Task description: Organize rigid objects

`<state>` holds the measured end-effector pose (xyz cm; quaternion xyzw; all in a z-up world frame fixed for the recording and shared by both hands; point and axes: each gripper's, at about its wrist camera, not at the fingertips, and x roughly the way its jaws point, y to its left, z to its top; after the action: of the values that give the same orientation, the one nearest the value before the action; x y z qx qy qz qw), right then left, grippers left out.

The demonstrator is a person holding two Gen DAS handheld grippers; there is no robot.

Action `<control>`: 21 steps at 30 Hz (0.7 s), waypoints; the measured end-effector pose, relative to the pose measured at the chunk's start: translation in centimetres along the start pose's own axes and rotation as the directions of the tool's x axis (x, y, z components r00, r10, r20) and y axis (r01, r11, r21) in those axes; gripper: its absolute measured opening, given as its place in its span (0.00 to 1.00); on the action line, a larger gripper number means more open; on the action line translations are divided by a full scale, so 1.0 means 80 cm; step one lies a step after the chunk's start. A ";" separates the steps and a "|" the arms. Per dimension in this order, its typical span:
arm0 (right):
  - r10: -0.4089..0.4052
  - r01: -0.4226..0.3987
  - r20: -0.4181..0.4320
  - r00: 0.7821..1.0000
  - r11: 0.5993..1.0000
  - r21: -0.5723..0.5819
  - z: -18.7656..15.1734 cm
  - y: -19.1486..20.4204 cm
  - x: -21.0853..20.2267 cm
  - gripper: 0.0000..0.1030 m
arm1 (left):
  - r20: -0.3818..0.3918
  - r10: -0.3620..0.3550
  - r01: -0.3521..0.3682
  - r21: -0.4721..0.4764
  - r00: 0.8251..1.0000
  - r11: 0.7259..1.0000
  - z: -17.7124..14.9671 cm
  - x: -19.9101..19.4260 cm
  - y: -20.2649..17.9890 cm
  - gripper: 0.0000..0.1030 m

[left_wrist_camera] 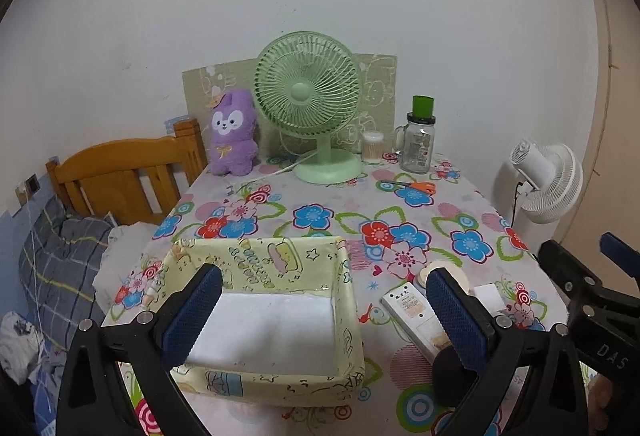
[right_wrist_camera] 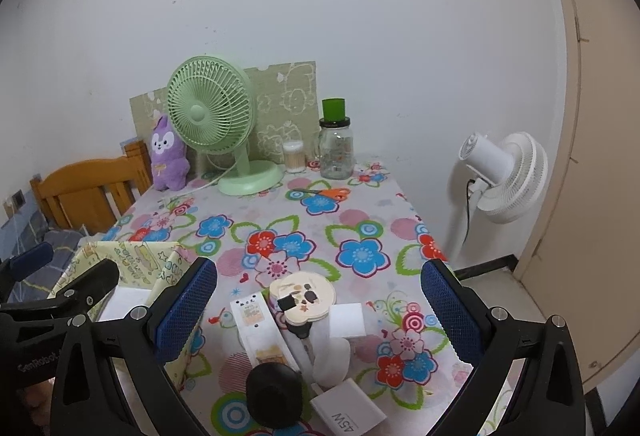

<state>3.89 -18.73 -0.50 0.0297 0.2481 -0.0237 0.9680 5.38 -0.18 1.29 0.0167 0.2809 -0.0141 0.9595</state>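
Observation:
A pale yellow printed fabric box (left_wrist_camera: 346,288) with a white floor sits on the floral table, empty; it also shows at the left in the right wrist view as the box (right_wrist_camera: 132,256). My left gripper (left_wrist_camera: 324,312) hangs open above it. To its right lies a cluster: a white remote (right_wrist_camera: 260,332), a round cream compact (right_wrist_camera: 304,296), a black round object (right_wrist_camera: 274,396), a white 45W charger (right_wrist_camera: 348,416) and a white card (right_wrist_camera: 348,320). My right gripper (right_wrist_camera: 320,316) is open over that cluster, holding nothing. The remote (left_wrist_camera: 412,320) shows beside my left gripper's right finger.
At the table's back stand a green desk fan (left_wrist_camera: 308,95), a purple plush (left_wrist_camera: 232,131), a cotton-swab tub (left_wrist_camera: 372,147), a glass jar with green cap (left_wrist_camera: 418,143) and orange scissors (left_wrist_camera: 416,187). A wooden bed headboard (left_wrist_camera: 120,171) is left, a white floor fan (right_wrist_camera: 504,175) right.

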 end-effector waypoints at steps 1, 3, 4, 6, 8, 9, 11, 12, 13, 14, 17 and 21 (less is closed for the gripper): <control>-0.009 0.009 0.004 1.000 1.000 -0.003 0.000 -0.001 -0.003 1.00 | 0.003 -0.003 0.003 -0.002 1.000 1.000 -0.001 -0.001 0.000 1.00; -0.016 0.016 0.011 1.000 1.000 0.001 -0.001 -0.003 -0.006 1.00 | 0.007 -0.001 0.001 0.000 1.000 1.000 -0.004 -0.004 -0.001 1.00; -0.016 0.016 0.005 1.000 1.000 0.010 -0.003 -0.004 -0.006 1.00 | 0.011 0.001 -0.001 0.003 1.000 1.000 -0.005 -0.007 -0.001 1.00; 0.000 0.000 -0.012 1.000 1.000 0.022 -0.003 -0.007 -0.005 1.00 | 0.020 0.002 -0.002 -0.001 1.000 1.000 -0.007 -0.012 -0.001 1.00; 0.010 -0.009 -0.021 1.000 1.000 0.029 -0.006 -0.009 -0.005 1.00 | 0.016 -0.001 0.001 -0.008 1.000 1.000 -0.009 -0.013 0.001 1.00; -0.001 0.001 -0.022 1.000 1.000 0.031 -0.007 -0.010 -0.005 1.00 | 0.011 0.000 0.000 -0.011 1.000 1.000 -0.010 -0.013 0.002 1.00; -0.012 0.013 -0.024 1.000 1.000 0.027 -0.008 -0.008 -0.006 1.00 | 0.014 -0.001 0.001 -0.009 1.000 1.000 -0.013 -0.014 0.003 1.00; -0.013 0.014 -0.022 1.000 1.000 0.027 -0.008 -0.009 -0.007 1.00 | 0.011 0.002 -0.002 -0.007 1.000 1.000 -0.014 -0.014 0.002 1.00; -0.016 0.016 -0.021 1.000 1.000 0.026 -0.010 -0.008 -0.008 1.00 | 0.009 0.004 -0.004 -0.001 1.000 1.000 -0.014 -0.014 0.001 1.00; -0.016 0.017 -0.024 1.000 1.000 0.021 -0.010 -0.007 -0.007 1.00 | 0.010 0.008 -0.008 0.007 1.000 1.000 -0.016 -0.015 0.000 1.00; -0.015 0.015 -0.041 0.999 1.000 0.003 -0.010 -0.002 -0.004 1.00 | 0.008 0.015 -0.015 0.031 1.000 0.999 -0.021 -0.015 -0.007 1.00; -0.017 0.016 -0.039 0.999 1.000 -0.010 -0.010 0.004 -0.006 1.00 | 0.005 0.009 -0.009 0.025 1.000 1.000 -0.023 -0.015 -0.006 1.00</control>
<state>3.08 -18.34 -0.94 0.0232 0.2675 -0.0298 0.9628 3.35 -0.60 0.42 0.0298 0.2780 -0.0134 0.9600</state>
